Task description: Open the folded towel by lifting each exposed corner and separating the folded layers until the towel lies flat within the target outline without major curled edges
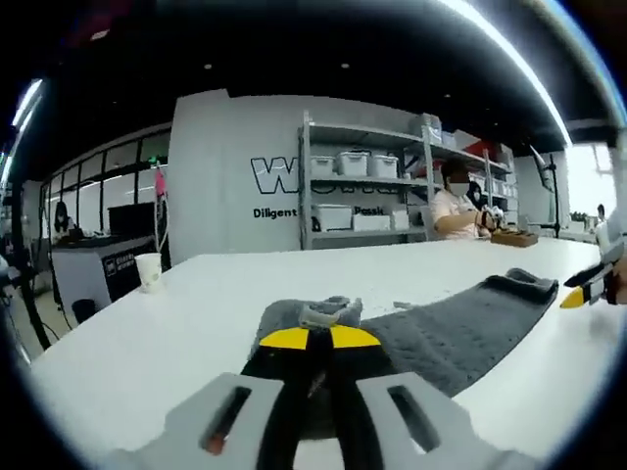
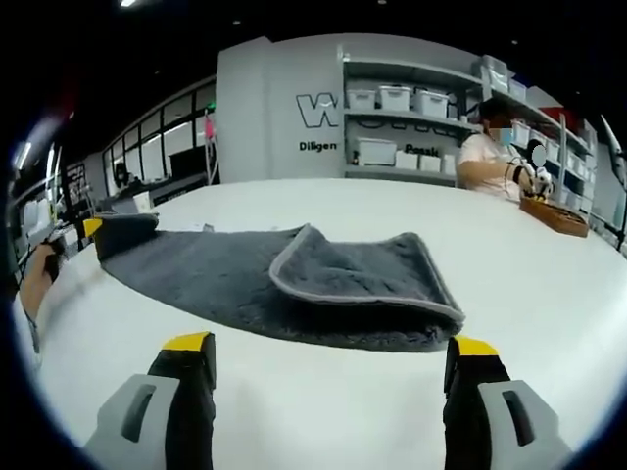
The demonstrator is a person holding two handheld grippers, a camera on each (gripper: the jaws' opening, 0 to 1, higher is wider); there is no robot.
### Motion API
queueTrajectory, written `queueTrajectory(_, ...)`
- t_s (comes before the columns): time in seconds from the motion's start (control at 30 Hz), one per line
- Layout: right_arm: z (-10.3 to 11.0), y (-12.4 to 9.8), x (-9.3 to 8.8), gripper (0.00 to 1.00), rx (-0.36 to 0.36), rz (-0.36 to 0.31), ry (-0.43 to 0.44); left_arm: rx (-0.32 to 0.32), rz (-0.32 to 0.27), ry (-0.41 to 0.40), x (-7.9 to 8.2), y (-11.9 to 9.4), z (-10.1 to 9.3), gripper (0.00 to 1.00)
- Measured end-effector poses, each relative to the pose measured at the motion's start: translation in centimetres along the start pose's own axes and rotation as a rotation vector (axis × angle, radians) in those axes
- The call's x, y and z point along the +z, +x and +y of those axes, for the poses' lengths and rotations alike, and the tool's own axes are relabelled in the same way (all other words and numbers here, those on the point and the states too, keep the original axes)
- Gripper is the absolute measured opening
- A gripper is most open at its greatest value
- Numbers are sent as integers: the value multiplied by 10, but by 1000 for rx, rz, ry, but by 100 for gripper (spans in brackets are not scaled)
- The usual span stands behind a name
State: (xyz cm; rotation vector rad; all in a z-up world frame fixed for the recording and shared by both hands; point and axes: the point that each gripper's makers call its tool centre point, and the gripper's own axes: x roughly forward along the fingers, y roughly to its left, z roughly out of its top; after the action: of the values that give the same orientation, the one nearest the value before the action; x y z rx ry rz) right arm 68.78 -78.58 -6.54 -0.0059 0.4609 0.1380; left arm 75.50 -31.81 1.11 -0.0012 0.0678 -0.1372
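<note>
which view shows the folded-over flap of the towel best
The right gripper view: the folded flap lies straight ahead between the open right tool, its light edging traced clearly. In the left gripper view, the towel stretches away and the flap end is a small distant bunch; the left tool is shut on the near corner.

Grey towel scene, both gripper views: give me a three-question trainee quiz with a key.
1. True or false: the left gripper is shut on a bunched corner of the grey terry towel.
2. Multiple choice: in the right gripper view, the right gripper is A) shut on the towel, B) open and short of the towel, C) holding a cup.
3. Fill in: one end of the towel is still ____ over itself on the white table.

Key: 1 true. 2 B. 3 folded.
</note>
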Motion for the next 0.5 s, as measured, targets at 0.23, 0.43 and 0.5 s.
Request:
queueTrajectory(0.23,2,2,-2,95,17,4,12,75,-34,-98,3,-3,37,3)
queueTrajectory(0.43,0,2,-2,96,11,5,10,162,-67,-167,4,-13,66,3)
queueTrajectory(0.5,0,2,-2,95,10,7,9,176,-67,-180,2,-15,73,3)
